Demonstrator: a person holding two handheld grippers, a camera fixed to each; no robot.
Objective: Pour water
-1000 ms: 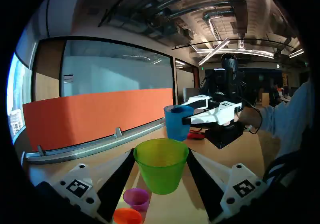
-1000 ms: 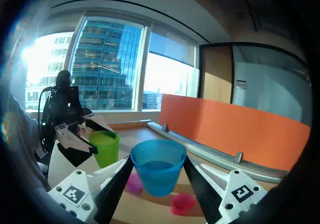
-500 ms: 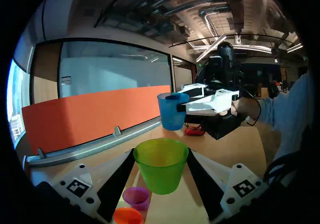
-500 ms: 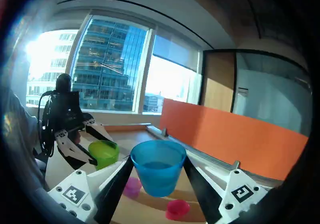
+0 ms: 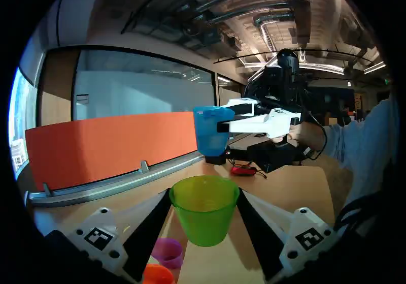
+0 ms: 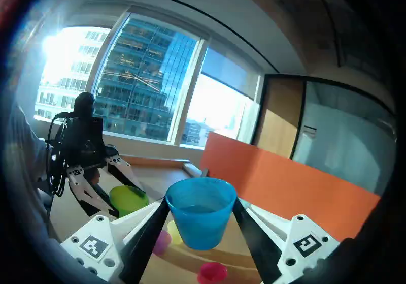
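Observation:
In the left gripper view my left gripper [image 5: 204, 210] is shut on a green cup [image 5: 204, 209], held upright above the wooden table [image 5: 299, 182]. Up and beyond it hangs a blue cup [image 5: 209, 130], gripped by my right gripper [image 5: 215, 127], higher than the green cup's rim. In the right gripper view the blue cup [image 6: 201, 211] sits upright between the fingers, with water inside. The green cup [image 6: 128, 199] shows lower left there, held by the left gripper [image 6: 114, 205] and a person's hand.
Small purple [image 5: 167, 252] and orange [image 5: 158, 274] cups stand on the table below the green cup. Pink [image 6: 212, 272] and yellow [image 6: 175, 231] cups lie under the blue one. An orange partition [image 5: 111, 144] with a metal rail runs along the table's far edge. A red object [image 5: 243, 170] lies farther back.
The right gripper has lifted the blue cup higher and carried it toward the green cup. The left gripper holds the green cup almost still.

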